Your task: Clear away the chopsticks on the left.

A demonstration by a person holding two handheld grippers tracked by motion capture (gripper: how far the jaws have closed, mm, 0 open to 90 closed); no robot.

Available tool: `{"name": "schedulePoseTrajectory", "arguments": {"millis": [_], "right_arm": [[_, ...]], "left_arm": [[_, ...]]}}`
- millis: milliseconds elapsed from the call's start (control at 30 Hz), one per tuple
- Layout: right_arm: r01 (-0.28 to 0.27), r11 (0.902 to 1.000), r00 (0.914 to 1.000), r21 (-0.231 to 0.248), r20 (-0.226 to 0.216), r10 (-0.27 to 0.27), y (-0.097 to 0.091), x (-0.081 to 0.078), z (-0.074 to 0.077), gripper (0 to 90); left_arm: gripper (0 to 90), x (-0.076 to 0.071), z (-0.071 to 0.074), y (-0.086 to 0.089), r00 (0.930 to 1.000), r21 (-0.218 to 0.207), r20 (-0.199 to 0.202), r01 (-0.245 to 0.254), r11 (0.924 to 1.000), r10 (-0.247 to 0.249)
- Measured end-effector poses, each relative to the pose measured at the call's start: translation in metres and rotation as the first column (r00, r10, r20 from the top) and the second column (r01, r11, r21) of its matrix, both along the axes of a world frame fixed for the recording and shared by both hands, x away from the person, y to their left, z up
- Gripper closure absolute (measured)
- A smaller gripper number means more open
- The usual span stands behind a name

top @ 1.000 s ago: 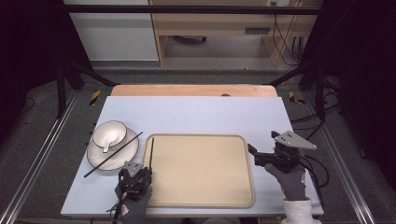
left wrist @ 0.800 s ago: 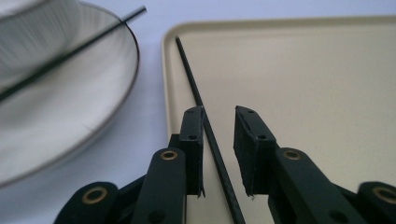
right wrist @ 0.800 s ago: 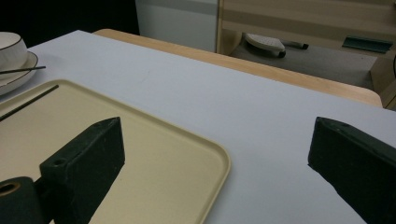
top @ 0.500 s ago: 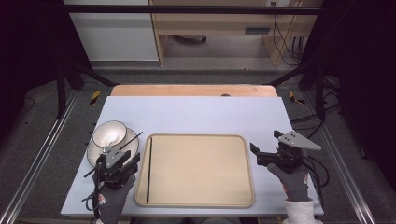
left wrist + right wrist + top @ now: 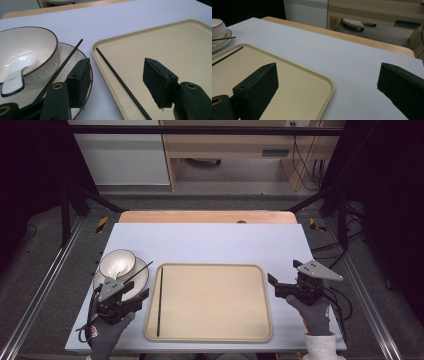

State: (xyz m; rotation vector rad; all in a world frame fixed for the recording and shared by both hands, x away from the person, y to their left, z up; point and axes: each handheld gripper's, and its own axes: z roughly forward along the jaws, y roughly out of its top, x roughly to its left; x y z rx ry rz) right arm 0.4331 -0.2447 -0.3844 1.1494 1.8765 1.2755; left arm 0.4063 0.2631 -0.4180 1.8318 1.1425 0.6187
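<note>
Chopstick [image 5: 159, 301] along tray [image 5: 215, 268] left rim (left gripper [image 5: 131, 301] agape beside).

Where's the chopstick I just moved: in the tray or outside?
In: the chopstick lies flat inside the tray, along its left rim.

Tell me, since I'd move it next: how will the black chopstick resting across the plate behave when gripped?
The chopstick on the plate looks thin, straight and smooth, so probably stiff, light and slippery. Propped on the plate rim against the bowl, it may roll or slide off.
</note>
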Motion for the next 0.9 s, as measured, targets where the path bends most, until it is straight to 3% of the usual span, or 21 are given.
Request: {"name": "schedulePoseTrajectory", "arguments": {"millis": [167, 333, 667, 800, 900], "right_arm": [[-0.001, 1.0000, 1.0000, -0.007, -0.004, 0.001, 0.000, 0.001, -0.001, 3.4], [0.000, 0.9999, 1.0000, -0.010, -0.005, 0.000, 0.001, 0.001, -0.002, 3.4], [-0.001, 0.9999, 0.9999, -0.017, -0.013, 0.001, 0.002, 0.002, -0.003, 3.4], [-0.005, 0.9998, 0.9998, -0.021, -0.018, 0.005, 0.003, 0.003, -0.004, 3.4], [-0.005, 0.9998, 0.9998, -0.022, -0.020, 0.005, 0.004, 0.003, -0.004, 3.4]], "left_arm": [[35.2, -0.003, -0.005, 0.010, 1.0000, 0.069, -0.002, 0.004, 0.9976, -0.003], [34.8, -0.005, -0.008, 0.028, 0.9998, 0.054, -0.018, -0.004, 0.9985, 0.005], [33.2, 0.001, -0.016, 0.055, 0.9949, 0.088, -0.064, -0.072, 0.9936, 0.078], [36.0, 0.010, -0.022, 0.065, 0.9924, 0.139, -0.073, -0.088, 0.9864, 0.099], [38.9, 0.019, -0.027, 0.070, 0.9895, 0.153, -0.095, -0.094, 0.9837, 0.109]]}}
